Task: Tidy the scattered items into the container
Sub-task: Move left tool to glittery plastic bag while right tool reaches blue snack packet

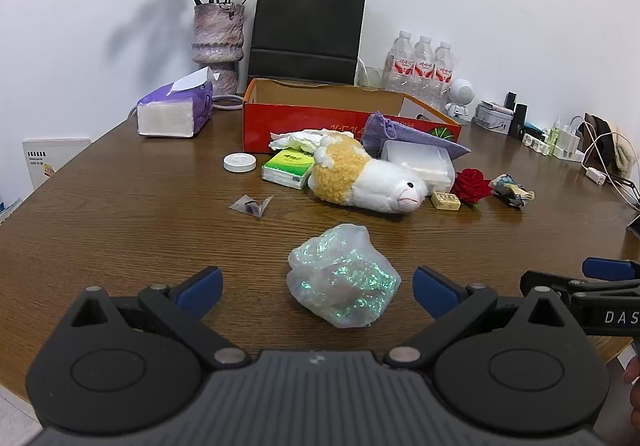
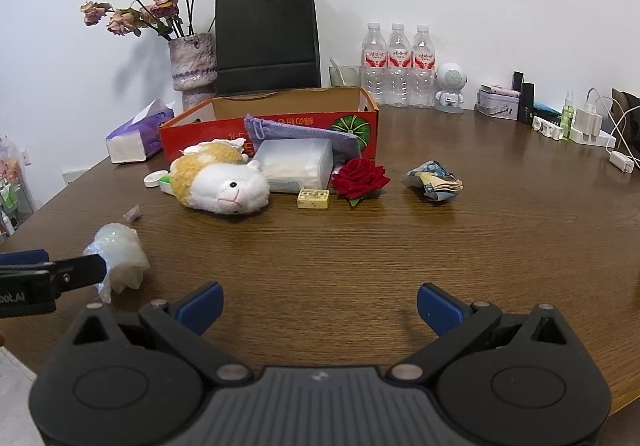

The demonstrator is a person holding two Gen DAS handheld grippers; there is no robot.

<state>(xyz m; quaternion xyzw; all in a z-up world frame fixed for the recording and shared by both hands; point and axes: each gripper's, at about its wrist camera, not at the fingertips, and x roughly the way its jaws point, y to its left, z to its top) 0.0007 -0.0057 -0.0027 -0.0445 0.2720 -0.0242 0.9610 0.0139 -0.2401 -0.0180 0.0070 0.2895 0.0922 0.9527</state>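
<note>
Box [image 1: 320,118], open at the back of the desk [image 1: 140,230], waits while the crinkly bag [image 1: 342,278] lies just ahead of the left gripper [image 1: 318,286], both grippers wide open and empty; its thin film, seemingly slippery, could slide from the pads.

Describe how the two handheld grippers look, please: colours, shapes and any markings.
Both the left gripper and the right gripper are matte black, with a ribbed grey centre, round pivot discs, silver pins and blue-padded fingers. White lettering marks each one's side.
</note>
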